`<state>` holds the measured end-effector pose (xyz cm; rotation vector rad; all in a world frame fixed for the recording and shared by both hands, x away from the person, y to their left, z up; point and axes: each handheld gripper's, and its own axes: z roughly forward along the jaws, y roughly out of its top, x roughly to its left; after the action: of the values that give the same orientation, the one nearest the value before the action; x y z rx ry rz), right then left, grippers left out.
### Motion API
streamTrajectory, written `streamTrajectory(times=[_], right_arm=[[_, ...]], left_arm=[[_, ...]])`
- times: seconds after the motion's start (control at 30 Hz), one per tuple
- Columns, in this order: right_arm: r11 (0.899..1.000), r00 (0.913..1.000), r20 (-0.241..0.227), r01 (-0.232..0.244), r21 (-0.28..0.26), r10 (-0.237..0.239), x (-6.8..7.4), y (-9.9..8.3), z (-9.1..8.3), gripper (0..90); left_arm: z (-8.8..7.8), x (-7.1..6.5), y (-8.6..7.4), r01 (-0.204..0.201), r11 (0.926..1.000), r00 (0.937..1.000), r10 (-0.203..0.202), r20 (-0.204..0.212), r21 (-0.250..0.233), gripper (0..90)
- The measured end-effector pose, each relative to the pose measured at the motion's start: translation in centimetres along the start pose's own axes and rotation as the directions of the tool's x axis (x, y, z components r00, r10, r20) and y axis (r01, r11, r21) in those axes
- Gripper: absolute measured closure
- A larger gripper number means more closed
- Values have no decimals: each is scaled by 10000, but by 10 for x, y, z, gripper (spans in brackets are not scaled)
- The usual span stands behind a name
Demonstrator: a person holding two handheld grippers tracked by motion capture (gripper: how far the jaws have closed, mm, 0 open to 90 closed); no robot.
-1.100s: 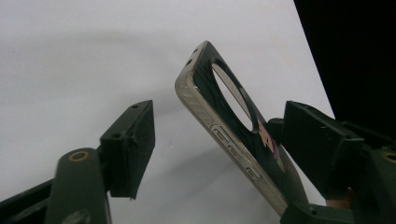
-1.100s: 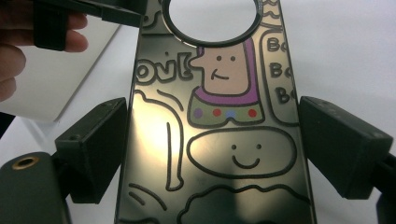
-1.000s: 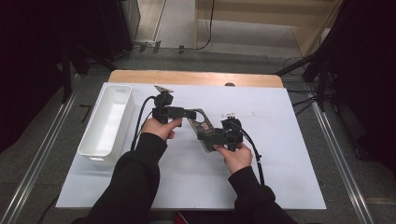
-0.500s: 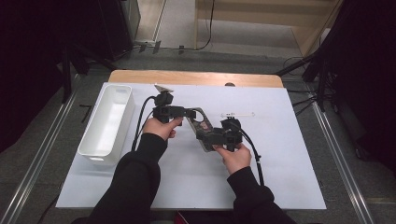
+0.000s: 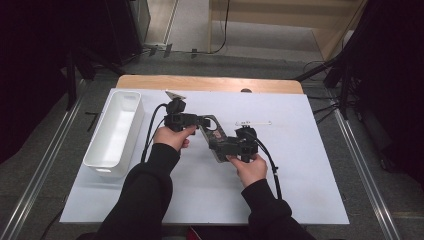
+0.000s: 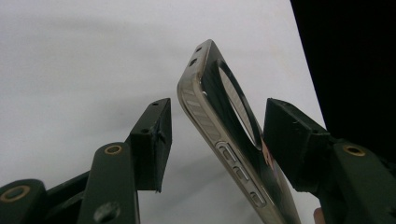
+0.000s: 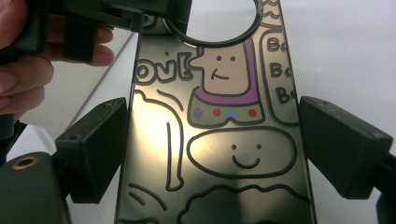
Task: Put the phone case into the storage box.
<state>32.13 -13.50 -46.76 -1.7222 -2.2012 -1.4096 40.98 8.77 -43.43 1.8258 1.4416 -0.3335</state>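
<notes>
A glossy phone case (image 5: 215,131) with cartoon drawings and a round camera hole is held above the white table top (image 5: 310,180), between both grippers. My right gripper (image 5: 220,146) is shut on its lower part. In the right gripper view, both pads press the side edges of the case (image 7: 219,154) around my right gripper (image 7: 217,105). My left gripper (image 5: 205,121) stands open around the case's upper end. In the left gripper view the case (image 6: 205,116) is tilted between the jaws of my left gripper (image 6: 219,107). It lies near the right pad (image 6: 292,140) with a gap to the left one.
A long white bin (image 5: 115,130) stands at the table's left side. A thin white strip (image 5: 253,122) lies just beyond the right gripper. The wooden table edge (image 5: 210,83) runs along the back. Both cables trail toward the person.
</notes>
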Motion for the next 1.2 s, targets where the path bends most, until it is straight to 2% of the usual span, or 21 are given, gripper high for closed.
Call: streamTrajectory(times=[0.23,0.6,0.83,1.2], right_arm=[[9999,10000,-43,-54,-97,53,1,0,0,108],[9997,10000,-52,-84,-208,83,1,-1,1,108],[9996,9999,-52,-125,-241,124,1,-2,2,108],[9996,10000,6,-93,-260,93,2,-3,4,108]], left_arm=[[0,1,0,106,9999,9998,-105,171,-48,485],[0,1,0,138,9998,9997,-135,215,-148,563],[1,4,1,355,9993,9977,-346,588,-142,605],[0,4,1,379,9991,9975,-366,609,-200,664]])
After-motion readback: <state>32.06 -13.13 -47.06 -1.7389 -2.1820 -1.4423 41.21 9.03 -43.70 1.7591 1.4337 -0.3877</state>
